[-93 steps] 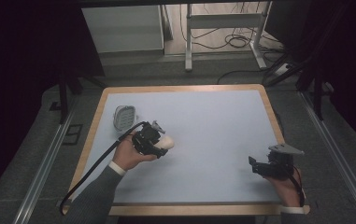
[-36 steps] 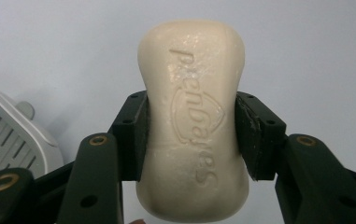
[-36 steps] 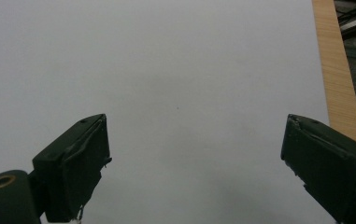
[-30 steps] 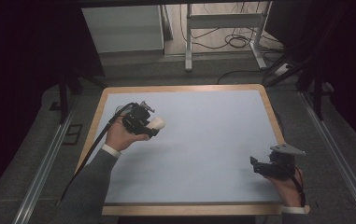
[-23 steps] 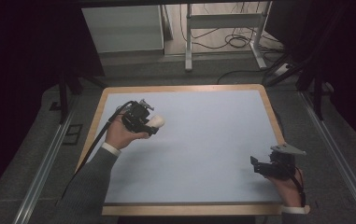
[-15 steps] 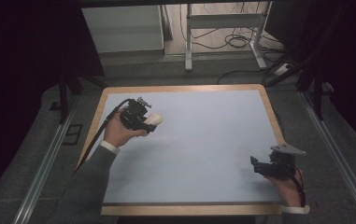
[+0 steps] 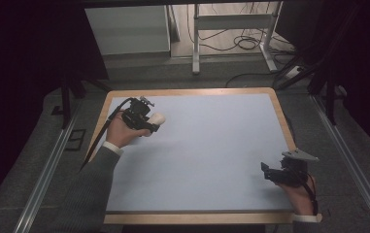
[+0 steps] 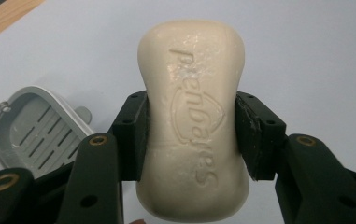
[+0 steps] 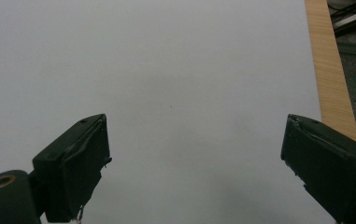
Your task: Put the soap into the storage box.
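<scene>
The left gripper (image 8: 192,140) held a cream bar of soap (image 8: 193,116) clamped across its narrow waist, both jaws pressed flat against the sides, the embossed lettering facing the camera. Gripping at the waist likely kept the slick bar from sliding out. Just beyond and to the left of that gripper's jaws lay a grey slotted soap dish (image 8: 35,133), empty and apart from the bar, so the soap was probably being carried over it for a drop; that is a judgement only.

The right gripper (image 7: 276,173) rested low near the table's near right corner, its jaws spread wide with nothing between them, apparently idle while the other hand worked.

The table (image 7: 211,145) had a pale blue-grey matte top with a light wooden rim. Around it the room was dark, with grey carpet, metal floor rails, a white frame stand (image 7: 231,29) and loose cables behind.
</scene>
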`<state>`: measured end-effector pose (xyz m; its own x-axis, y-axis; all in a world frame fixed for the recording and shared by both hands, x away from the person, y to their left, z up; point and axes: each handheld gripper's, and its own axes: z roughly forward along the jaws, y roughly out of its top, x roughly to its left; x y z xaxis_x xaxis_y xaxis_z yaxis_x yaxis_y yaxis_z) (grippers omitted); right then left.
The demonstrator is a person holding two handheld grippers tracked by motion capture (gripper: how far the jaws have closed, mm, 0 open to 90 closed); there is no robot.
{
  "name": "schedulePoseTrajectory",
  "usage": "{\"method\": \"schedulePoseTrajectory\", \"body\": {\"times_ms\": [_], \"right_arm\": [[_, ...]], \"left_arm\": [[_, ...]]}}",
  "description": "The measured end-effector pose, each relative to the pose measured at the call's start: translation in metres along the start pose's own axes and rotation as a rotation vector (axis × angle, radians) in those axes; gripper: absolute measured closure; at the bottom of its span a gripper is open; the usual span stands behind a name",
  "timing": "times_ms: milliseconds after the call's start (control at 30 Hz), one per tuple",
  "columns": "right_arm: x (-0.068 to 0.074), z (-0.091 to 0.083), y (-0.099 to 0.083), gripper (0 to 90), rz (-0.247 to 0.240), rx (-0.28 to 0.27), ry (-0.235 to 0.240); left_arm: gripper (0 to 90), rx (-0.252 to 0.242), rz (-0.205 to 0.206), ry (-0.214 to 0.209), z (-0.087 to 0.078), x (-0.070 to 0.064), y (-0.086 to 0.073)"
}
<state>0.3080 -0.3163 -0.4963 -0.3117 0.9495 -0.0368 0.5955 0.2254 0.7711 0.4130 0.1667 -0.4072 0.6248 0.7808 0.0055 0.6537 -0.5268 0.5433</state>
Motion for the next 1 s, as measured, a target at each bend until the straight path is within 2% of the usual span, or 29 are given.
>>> {"method": "schedulePoseTrajectory", "body": {"times_ms": [267,333,1000], "right_arm": [[0.000,0.000,0.000,7.7,0.000,0.001,0.000],[-0.001,0.000,0.000,7.7,0.000,0.001,0.000],[-0.002,0.001,-0.001,7.7,0.005,0.007,-0.003]], "left_arm": [[49.4,0.009,-0.034,0.009,0.003,0.012,0.002],[49.5,0.012,-0.040,0.032,0.005,0.015,0.002],[49.5,0.035,-0.110,0.032,0.016,0.037,-0.004]]}}
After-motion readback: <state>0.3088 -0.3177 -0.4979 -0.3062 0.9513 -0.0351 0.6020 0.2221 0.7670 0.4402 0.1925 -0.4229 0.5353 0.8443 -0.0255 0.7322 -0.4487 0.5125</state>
